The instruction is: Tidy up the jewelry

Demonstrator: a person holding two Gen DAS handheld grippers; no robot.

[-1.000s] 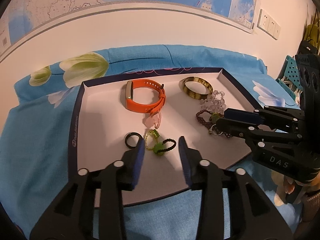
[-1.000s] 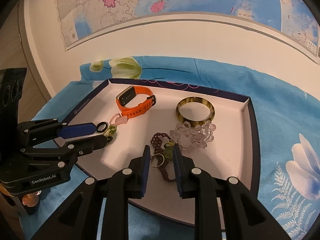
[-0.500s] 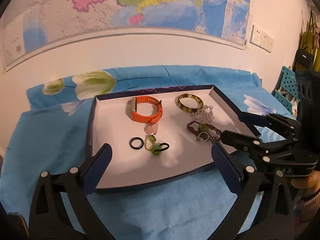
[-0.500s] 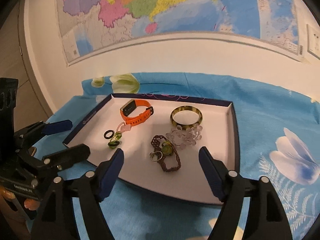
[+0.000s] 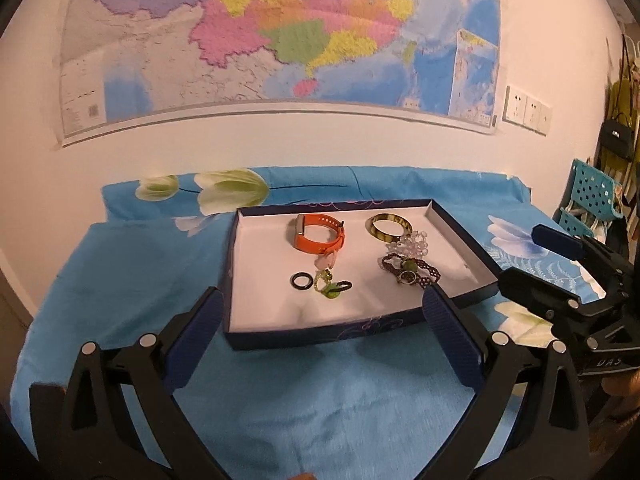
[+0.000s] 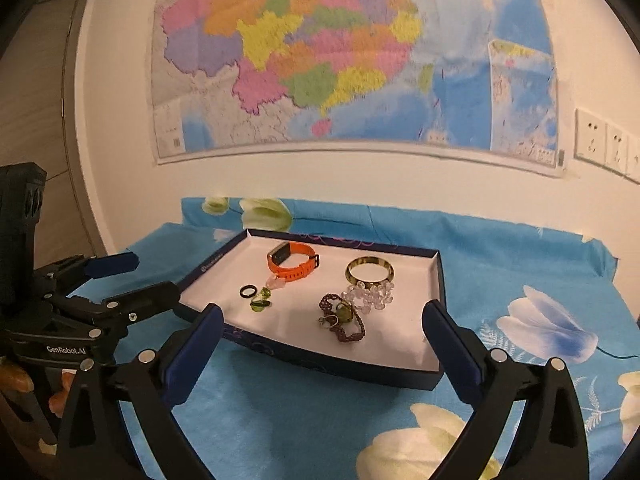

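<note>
A dark blue tray (image 5: 320, 336) (image 6: 320, 364) with a white floor holds an orange watch band (image 5: 320, 234) (image 6: 294, 264), a gold-brown bangle (image 5: 390, 228) (image 6: 370, 270), a clear bead bracelet (image 5: 412, 242) (image 6: 370, 296), a brown woven bracelet (image 5: 412, 270) (image 6: 344, 318), a black ring (image 5: 301, 281) (image 6: 247, 291) and a green bead charm (image 5: 332, 288) (image 6: 260, 302). My left gripper (image 5: 323, 300) (image 6: 155, 276) stands wide open before the tray's near edge, empty. My right gripper (image 6: 323, 314) (image 5: 519, 256) hovers by the tray's right corner, its jaws opening, nothing between them.
A blue floral cloth (image 5: 312, 392) covers the table. The wall behind carries a large map (image 5: 280, 32) and sockets (image 5: 524, 110). A teal perforated basket (image 5: 588, 188) stands at the right, a door (image 6: 36, 80) at the left. A person's fingers (image 6: 16, 376) hold the left gripper.
Both grippers drew back and up from over the tray to its near side. Their jaws went from narrow to wide. The jewelry lies where it was.
</note>
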